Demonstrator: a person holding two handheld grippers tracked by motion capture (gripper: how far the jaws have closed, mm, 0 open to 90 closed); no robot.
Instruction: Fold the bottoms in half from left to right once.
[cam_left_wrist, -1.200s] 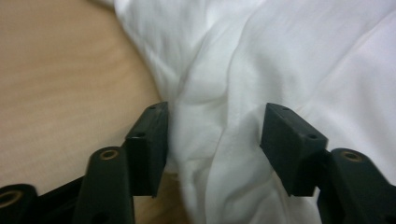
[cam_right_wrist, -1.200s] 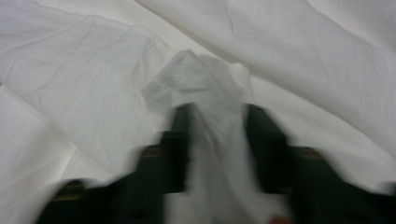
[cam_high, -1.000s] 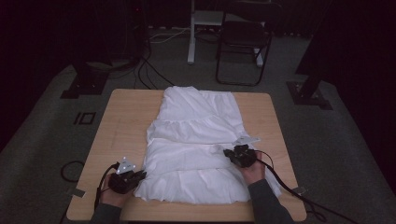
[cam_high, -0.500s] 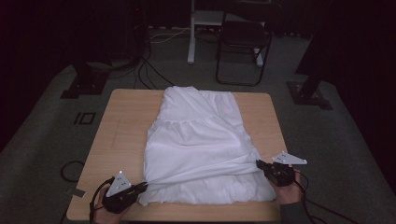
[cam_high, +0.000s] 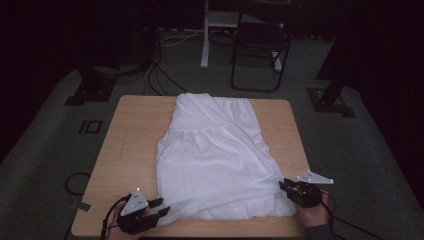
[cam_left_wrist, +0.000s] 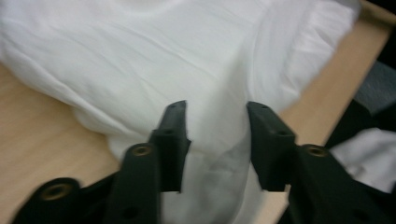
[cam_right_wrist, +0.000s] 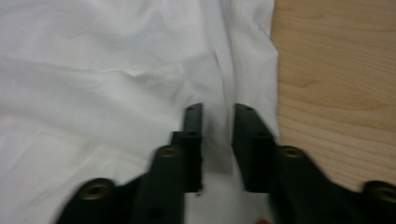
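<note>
Overall surface: a light wooden table (cam_high: 125, 150) stands on grey carpet, with a white garment (cam_high: 215, 160) spread down its middle from the far edge to the near edge.
Room: dark all round; a black folding chair (cam_high: 260, 50) and a white post stand beyond the far edge, dark stand bases (cam_high: 90, 90) sit at the far left and far right, and cables trail over the floor.
Garment: narrow at the far end, wider at the near end, its near hem lying just inside the near table edge.
Left gripper (cam_high: 159, 207): at the near left corner of the garment; its jaws have just been opening and stand apart, with cloth lying between them, not pinched.
Right gripper (cam_high: 286, 187): at the near right corner; its jaws have just been opening and stand apart over a fold of cloth.
Open room: bare wood runs down the left side, a narrower strip down the right.
</note>
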